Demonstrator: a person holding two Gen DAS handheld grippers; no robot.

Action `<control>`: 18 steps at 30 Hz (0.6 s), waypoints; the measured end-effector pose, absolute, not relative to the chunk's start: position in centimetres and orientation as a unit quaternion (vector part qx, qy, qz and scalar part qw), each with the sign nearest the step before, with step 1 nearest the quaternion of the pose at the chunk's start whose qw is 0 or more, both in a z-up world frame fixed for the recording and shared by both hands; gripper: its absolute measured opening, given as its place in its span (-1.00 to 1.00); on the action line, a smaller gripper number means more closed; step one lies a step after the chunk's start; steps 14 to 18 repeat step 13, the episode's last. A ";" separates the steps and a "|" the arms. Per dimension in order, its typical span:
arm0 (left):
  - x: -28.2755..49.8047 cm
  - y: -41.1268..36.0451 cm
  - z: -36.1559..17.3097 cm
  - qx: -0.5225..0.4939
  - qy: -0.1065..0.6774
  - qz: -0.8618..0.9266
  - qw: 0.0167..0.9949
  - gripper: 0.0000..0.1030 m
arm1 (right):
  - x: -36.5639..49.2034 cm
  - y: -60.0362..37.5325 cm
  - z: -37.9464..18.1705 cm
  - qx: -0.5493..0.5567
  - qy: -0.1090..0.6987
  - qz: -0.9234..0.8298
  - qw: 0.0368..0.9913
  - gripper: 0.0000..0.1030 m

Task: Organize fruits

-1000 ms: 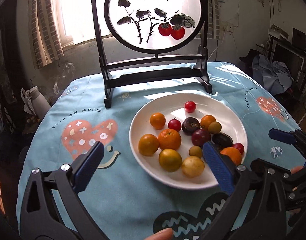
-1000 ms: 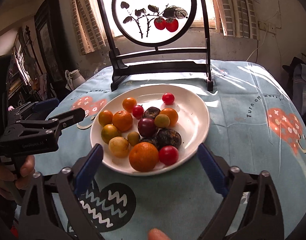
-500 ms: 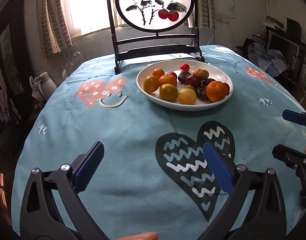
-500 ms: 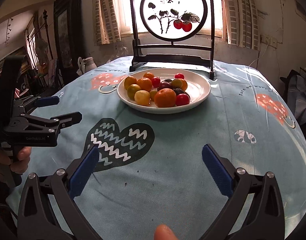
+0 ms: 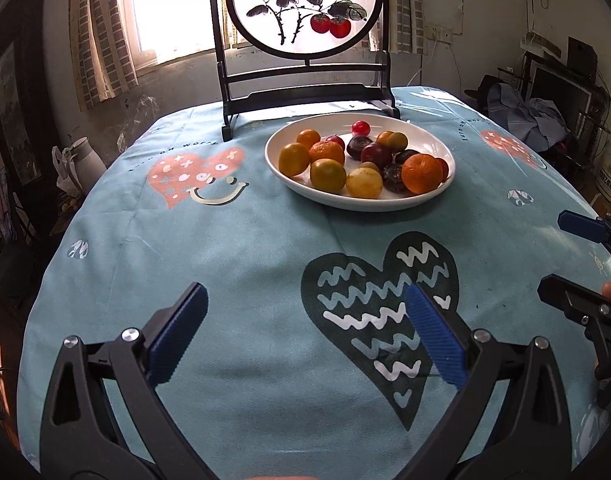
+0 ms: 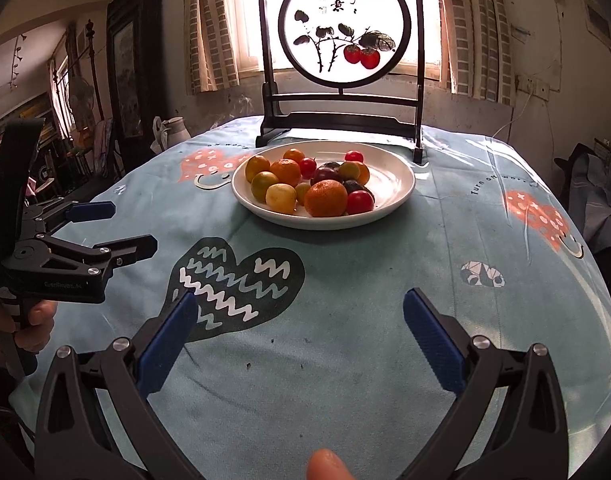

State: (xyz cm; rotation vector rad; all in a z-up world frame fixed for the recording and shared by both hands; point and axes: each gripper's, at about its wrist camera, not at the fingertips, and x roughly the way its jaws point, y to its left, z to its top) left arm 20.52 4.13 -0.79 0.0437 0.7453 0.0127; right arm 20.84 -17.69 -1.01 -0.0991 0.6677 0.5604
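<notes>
A white plate (image 5: 385, 202) on the blue patterned tablecloth (image 5: 245, 264) holds all the fruit: a large orange (image 5: 421, 173) at its near edge, a yellow fruit (image 5: 364, 183) beside it, dark plums (image 5: 375, 153), small oranges and red cherry tomatoes (image 6: 359, 201). Just behind the plate stands a dark-framed round painted screen (image 6: 343, 26). Nothing lies between plate and tools. The left gripper (image 5: 305, 334) and the right gripper (image 6: 301, 334) hover over the near cloth, well apart from the plate, jaws spread wide and empty.

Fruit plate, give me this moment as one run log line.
left gripper: open, empty | right gripper: open, empty | white plate: holds all fruit | tablecloth: no loose fruit visible | both grippers short of plate
</notes>
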 end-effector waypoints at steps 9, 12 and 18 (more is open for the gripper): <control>20.2 3.8 -0.8 0.032 0.348 0.020 0.937 0.96 | 20.9 -17.7 -1.3 -0.048 0.327 0.262 0.906 0.97; 20.3 3.7 -1.1 0.032 0.353 0.017 0.935 0.96 | 20.9 -17.7 -1.3 -0.048 0.327 0.260 0.907 0.97; 20.3 3.6 -1.2 0.034 0.352 0.019 0.935 0.96 | 20.9 -17.7 -1.3 -0.048 0.328 0.260 0.907 0.97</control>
